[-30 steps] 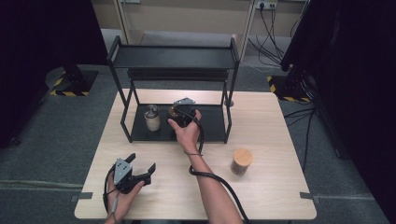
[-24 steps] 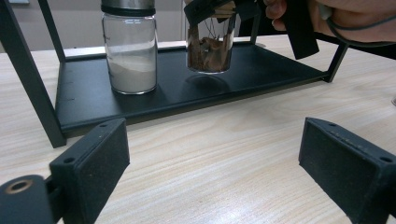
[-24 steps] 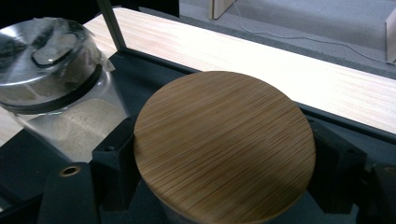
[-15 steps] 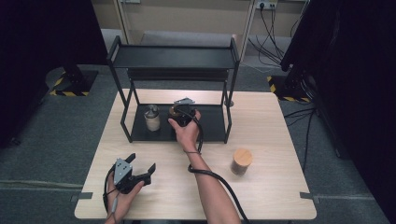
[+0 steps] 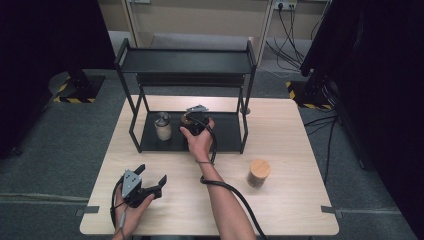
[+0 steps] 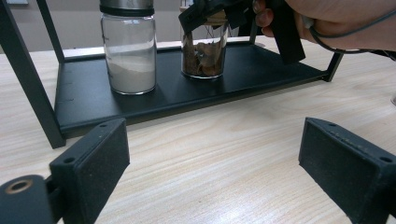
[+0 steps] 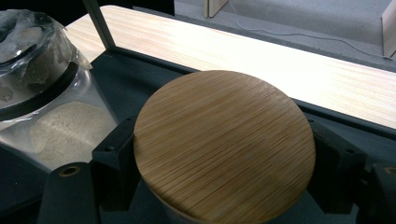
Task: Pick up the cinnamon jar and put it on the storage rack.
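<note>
Gripping the bamboo-lidded jar (image 7: 224,149) on both sides of its lid, your right gripper (image 5: 196,120) has its jaws closed on it, and the jar stands on the lower shelf of the black rack (image 5: 230,142), just beside the jar of white powder (image 5: 163,127). Compared with a second ago almost nothing has shifted: your right hand sits in the same spot over the shelf and the jar has not travelled, so the jar looks placed, with the release yet to come. Your left gripper (image 5: 142,186) rests on the surface (image 5: 300,145) near its front edge, jaws wide and empty, pointed at the rack. A second bamboo-lidded jar (image 5: 259,173) waits on the surface to your right, well apart from the rack, likely next in line
</note>
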